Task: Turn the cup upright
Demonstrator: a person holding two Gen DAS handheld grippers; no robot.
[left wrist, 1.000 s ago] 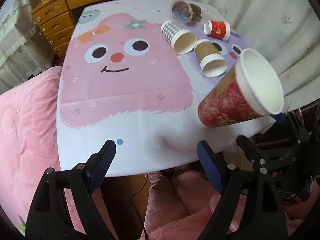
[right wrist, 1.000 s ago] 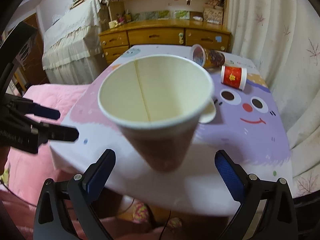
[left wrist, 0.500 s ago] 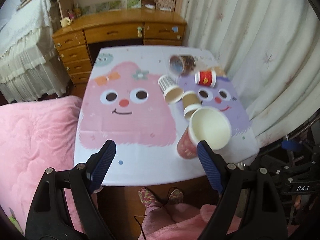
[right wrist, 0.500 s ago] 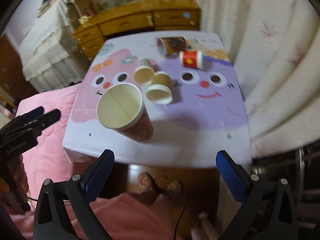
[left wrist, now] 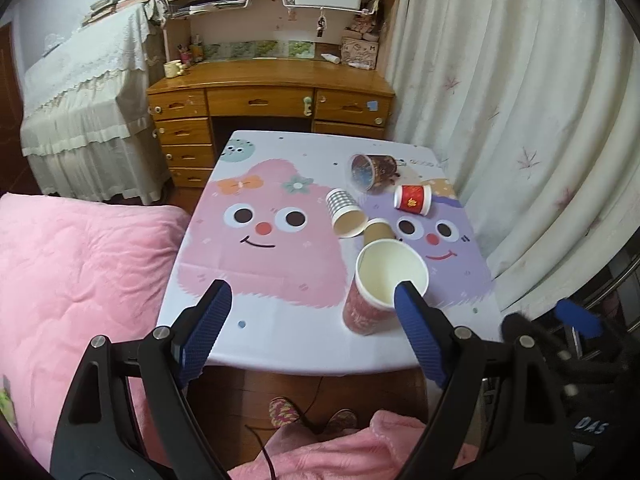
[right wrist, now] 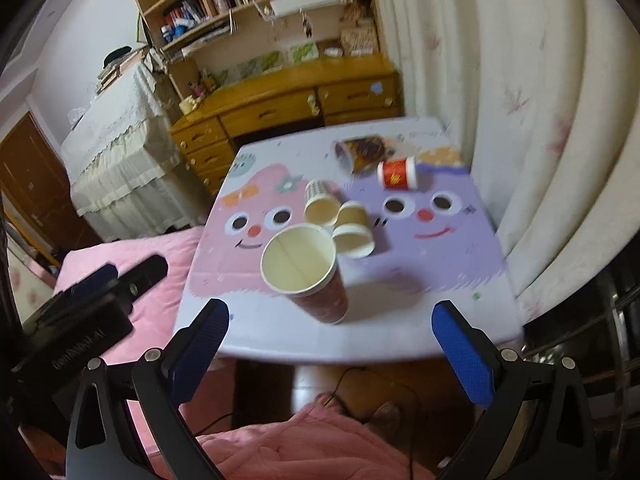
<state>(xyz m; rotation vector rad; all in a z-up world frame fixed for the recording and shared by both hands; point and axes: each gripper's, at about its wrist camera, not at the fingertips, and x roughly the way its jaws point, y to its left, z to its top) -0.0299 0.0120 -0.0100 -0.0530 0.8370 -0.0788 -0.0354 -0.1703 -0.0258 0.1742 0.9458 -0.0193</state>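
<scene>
A red patterned paper cup (left wrist: 366,304) stands upright near the table's front edge; it also shows in the right wrist view (right wrist: 320,292). A checked cup (left wrist: 344,212), a brown cup (left wrist: 378,229), a small red cup (left wrist: 413,199) and a dark patterned cup (left wrist: 370,167) lie on their sides behind it. My left gripper (left wrist: 308,328) is open and empty, held back from the table and above its front edge. My right gripper (right wrist: 332,340) is open and empty, also back from the table.
The small table (left wrist: 280,344) has a pink and purple cartoon cloth. A pink quilt (left wrist: 72,280) lies to the left, a curtain (left wrist: 520,120) hangs to the right, and a wooden desk (left wrist: 272,96) stands behind. Feet in slippers (left wrist: 312,420) show on the floor below.
Both grippers have pulled up and back from the table. The red patterned cup, close to the right gripper a second ago, now stands upright on the table.
</scene>
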